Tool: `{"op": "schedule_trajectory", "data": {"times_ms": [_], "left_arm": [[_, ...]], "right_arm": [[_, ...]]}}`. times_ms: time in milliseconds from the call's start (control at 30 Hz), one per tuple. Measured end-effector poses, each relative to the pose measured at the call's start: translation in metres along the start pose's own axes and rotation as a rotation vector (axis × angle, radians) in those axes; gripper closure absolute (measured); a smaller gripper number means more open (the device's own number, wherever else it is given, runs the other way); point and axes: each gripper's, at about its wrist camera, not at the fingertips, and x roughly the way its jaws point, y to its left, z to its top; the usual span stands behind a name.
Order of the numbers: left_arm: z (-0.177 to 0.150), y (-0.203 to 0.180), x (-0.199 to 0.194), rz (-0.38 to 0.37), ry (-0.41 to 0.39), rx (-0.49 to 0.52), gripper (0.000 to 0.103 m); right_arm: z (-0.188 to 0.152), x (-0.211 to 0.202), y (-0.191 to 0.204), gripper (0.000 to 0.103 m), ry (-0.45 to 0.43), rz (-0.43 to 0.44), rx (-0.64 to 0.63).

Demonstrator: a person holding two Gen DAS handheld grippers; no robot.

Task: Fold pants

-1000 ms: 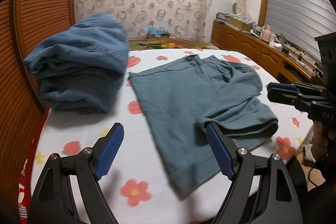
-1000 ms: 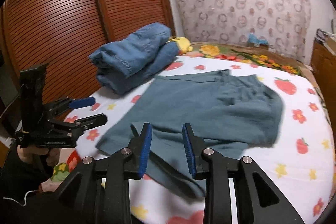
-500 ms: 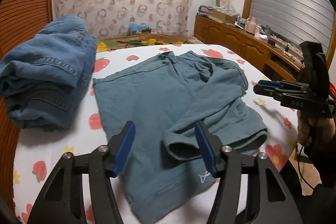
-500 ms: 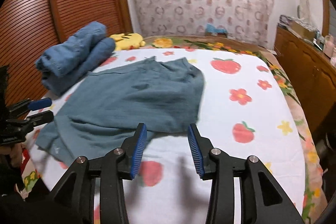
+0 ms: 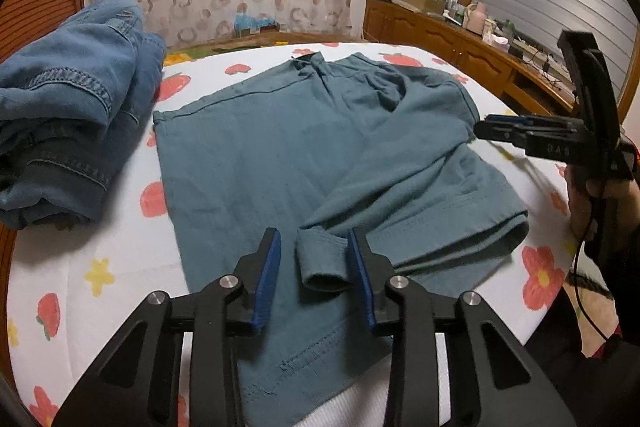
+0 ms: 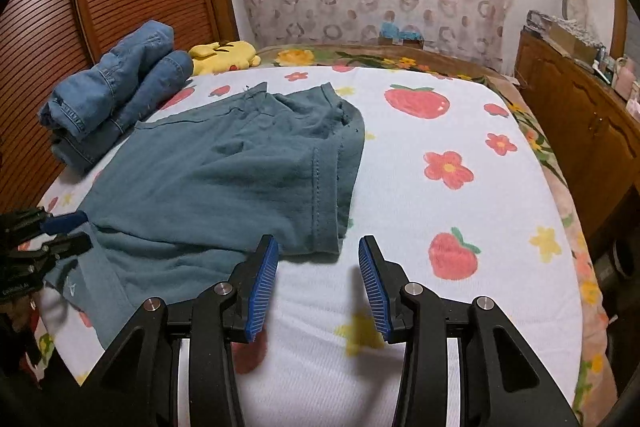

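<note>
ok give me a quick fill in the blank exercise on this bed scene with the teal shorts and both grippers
1. The folded denim jeans lie next to a ____ plush toy.
2. The teal shorts lie on a white sheet printed with flowers and ____.
3. A rolled hem of the shorts sits between the jaws of the ____ gripper, which are closing.
4. The pads of both grippers are ____ in colour.

Missing words: yellow; strawberries; left; blue

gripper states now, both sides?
Left gripper: jaws closing around the rolled hem of the teal shorts, not yet clamped.
Right gripper: open, nothing between its jaws, just bedsheet.
</note>
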Motion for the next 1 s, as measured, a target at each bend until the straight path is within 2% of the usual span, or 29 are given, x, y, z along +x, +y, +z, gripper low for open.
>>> {"op": "schedule_trajectory", "data": {"times_ms": [233,267,300,333,367,400,667,833,1000], "left_arm": [[-0.002,-0.002,-0.001,-0.022,-0.001,-0.001,0.077],[-0.002,-0.002,-0.001,-0.021,-0.002,0.001,0.079],[-0.002,-0.002,-0.003,-0.018,-0.006,0.003,0.083],[-0.002,-0.001,-0.003,-0.018,-0.008,0.003,0.084],[-0.003,-0.001,-0.005,-0.021,-0.011,0.001,0.086],[-0.003,-0.001,-0.006,-0.024,-0.014,0.0,0.089],[-0.004,-0.004,-0.032,-0.052,-0.077,-0.014,0.094],[-0.006,-0.005,-0.057,-0.072,-0.129,-0.02,0.094],[-0.009,0.001,-0.069,-0.06,-0.15,-0.024,0.095]], "right_arm": [[-0.004,-0.002,-0.012,0.06,0.019,0.053,-0.006],[-0.005,0.0,-0.013,0.063,0.026,0.061,-0.008],[-0.005,0.002,-0.013,0.078,0.031,0.077,-0.011],[-0.005,0.002,-0.013,0.087,0.033,0.086,-0.013],[-0.004,0.002,-0.014,0.09,0.031,0.089,-0.015],[-0.004,0.0,-0.014,0.097,0.017,0.094,-0.018],[0.013,-0.024,-0.012,0.102,-0.093,0.116,-0.031],[0.032,-0.033,0.004,0.102,-0.137,0.133,-0.083],[0.05,-0.032,0.025,0.102,-0.175,0.154,-0.135]]}}
